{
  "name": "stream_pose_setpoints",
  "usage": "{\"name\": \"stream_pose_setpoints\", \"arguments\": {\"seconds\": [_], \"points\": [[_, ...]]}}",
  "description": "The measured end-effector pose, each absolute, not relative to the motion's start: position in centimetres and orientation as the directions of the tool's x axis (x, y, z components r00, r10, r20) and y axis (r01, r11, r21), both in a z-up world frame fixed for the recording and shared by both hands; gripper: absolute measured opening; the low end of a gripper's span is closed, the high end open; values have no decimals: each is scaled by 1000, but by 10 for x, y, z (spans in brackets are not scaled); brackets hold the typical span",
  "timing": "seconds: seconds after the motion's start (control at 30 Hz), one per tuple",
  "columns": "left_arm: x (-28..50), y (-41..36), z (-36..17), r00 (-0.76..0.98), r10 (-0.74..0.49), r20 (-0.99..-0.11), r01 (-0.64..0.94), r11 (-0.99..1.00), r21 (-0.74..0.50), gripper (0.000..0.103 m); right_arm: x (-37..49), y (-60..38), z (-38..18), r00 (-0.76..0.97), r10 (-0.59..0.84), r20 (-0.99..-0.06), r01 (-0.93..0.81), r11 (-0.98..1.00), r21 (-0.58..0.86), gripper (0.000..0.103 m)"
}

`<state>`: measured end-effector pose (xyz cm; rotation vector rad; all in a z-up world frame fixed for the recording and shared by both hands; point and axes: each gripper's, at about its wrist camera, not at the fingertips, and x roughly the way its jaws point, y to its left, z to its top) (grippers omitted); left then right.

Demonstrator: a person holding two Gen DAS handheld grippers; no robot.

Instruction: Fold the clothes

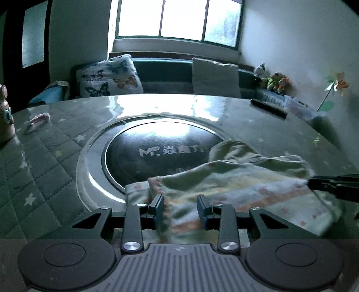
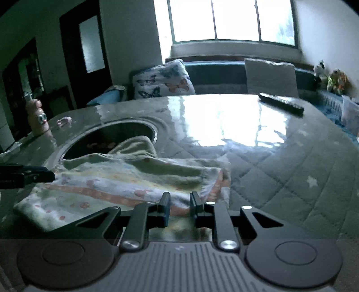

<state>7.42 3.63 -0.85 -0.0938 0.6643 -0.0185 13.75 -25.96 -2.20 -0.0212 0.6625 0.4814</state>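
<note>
Daylight from a wide window (image 1: pixel 177 18) falls across a round quilted bench (image 1: pixel 44 161) with a dark round inset (image 1: pixel 157 155) at its middle; a sofa with cushions is seen behind it. On the near side of the bench a small striped, flower-printed garment (image 1: pixel 246 186) is laid, partly doubled over, with one end draped onto the inset.

Seen from the left wrist, the garment's long axis is run from about 9 o'clock to 3 o'clock, straight across the line of both tools. The left hand-held gripper (image 1: pixel 180 207) is set at the garment's left near edge, jaws parted at a middling width with cloth lying between and under them; no pinch can be made out. The right hand-held gripper (image 2: pixel 179 207) is placed at the opposite near corner, at 3 o'clock from the left one, jaws narrowly parted over the hem, and a firm hold cannot be confirmed.

Each end is nearest to its own tool, so any further fold is judged to turn on the near edge being carried toward 12 o'clock.
</note>
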Motion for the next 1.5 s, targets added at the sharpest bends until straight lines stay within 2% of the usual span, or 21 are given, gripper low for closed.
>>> {"name": "stream_pose_setpoints", "arguments": {"seconds": [0.2, 0.37, 0.7, 0.8, 0.87, 1.0, 1.07, 1.2, 1.27, 1.37, 1.5], "points": [[84, 38, -8, 785, -51, -617, -6, 996, -90, 34, 145, -266, -16, 708, 409, -576, -408, 902, 139, 18], [96, 38, -13, 773, -33, -634, -20, 997, -76, 34, 169, -265, -27, 701, 379, -605, -384, 914, 129, 18], [107, 40, -15, 767, -12, -642, -42, 997, -69, 35, 184, -257, -30, 705, 373, -603, -378, 917, 125, 18], [110, 40, -13, 766, -7, -643, -45, 997, -65, 40, 183, -255, -26, 712, 373, -595, -379, 917, 121, 20], [112, 39, -14, 761, 3, -648, -49, 997, -54, 47, 183, -253, -26, 708, 375, -598, -385, 915, 118, 36], [113, 39, -13, 755, 13, -656, -62, 997, -51, 52, 181, -247, -27, 712, 363, -601, -396, 914, 82, 38], [110, 38, -12, 756, 16, -654, -62, 997, -47, 57, 178, -245, -24, 718, 363, -594, -400, 913, 76, 45], [103, 37, -10, 763, 19, -646, -63, 997, -46, 67, 171, -242, -19, 725, 369, -582, -408, 910, 69, 47], [99, 37, -8, 768, 19, -640, -65, 997, -47, 72, 167, -241, -18, 725, 373, -579, -411, 909, 71, 57], [93, 37, -5, 776, 19, -631, -65, 997, -50, 82, 158, -238, -18, 725, 382, -573, -420, 905, 73, 60], [84, 35, -2, 785, 19, -619, -63, 997, -49, 89, 145, -235, -18, 723, 394, -567, -431, 899, 74, 64]]}}
